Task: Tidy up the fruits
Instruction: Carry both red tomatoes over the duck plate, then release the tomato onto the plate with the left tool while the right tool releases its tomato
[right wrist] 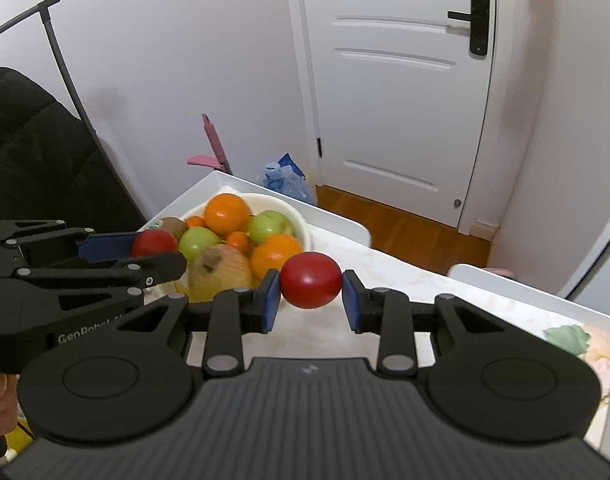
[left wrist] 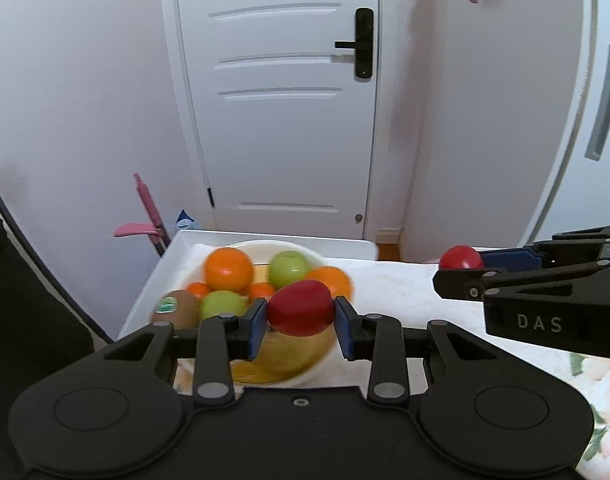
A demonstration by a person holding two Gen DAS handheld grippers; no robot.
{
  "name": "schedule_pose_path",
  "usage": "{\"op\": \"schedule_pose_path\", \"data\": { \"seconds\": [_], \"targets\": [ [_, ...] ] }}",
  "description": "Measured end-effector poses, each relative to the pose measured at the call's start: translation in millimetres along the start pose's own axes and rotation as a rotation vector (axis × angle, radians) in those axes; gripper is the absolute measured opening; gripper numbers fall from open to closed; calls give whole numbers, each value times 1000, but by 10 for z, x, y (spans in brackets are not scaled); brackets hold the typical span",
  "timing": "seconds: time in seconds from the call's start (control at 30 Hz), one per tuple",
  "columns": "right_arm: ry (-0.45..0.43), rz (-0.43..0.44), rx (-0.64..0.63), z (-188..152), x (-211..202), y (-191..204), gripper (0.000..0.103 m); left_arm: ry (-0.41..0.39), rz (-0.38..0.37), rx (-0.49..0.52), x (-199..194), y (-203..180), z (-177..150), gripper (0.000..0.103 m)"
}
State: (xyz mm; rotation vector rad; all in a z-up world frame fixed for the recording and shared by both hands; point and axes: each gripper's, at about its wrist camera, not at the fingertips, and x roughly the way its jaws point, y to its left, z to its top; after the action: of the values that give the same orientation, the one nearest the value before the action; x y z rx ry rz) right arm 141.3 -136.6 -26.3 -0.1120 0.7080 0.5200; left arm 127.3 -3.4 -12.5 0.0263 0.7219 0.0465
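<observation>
Bowl (left wrist: pixel 305 376) and its fruit motion-blurred, near rim behind left claw (left wrist: pixel 301 322); yellow fruit (left wrist: pixel 281 354) unidentifiable.

a white desk (right wrist: pixel 337 220) with a raised rim carried a pale cloth (right wrist: pixel 405 280) printed with leaves. on the cloth, near the far left corner, stood a cream bowl (right wrist: pixel 301 220) heaped with fruit.
</observation>
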Motion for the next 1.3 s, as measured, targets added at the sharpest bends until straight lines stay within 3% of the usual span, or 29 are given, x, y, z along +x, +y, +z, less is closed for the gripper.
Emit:
{"op": "schedule_pose_path", "data": {
  "seconds": [0.4, 0.87, 0.93, 0.97, 1.0, 1.3],
  "targets": [
    [38, -10, 39, 46, 486, 522, 48, 67, -1, 49, 396, 643, -133, 39],
    [63, -43, 69, 48, 739, 707, 48, 149, -61, 125, 792, 797, -357, 40],
    [63, -46, 66, 60, 739, 718, 48, 144, -65, 134, 767, 805, -366, 56],
    [61, -46, 64, 68, 738, 725, 48, 135, -68, 135, 743, 811, -366, 71],
    [59, -46, 62, 73, 733, 732, 48, 121, -67, 135, 709, 819, -367, 79],
    [58, -6, 12, 150, 786, 922, 48, 101, -60, 112, 464, 934, -422, 81]
  ]
}}
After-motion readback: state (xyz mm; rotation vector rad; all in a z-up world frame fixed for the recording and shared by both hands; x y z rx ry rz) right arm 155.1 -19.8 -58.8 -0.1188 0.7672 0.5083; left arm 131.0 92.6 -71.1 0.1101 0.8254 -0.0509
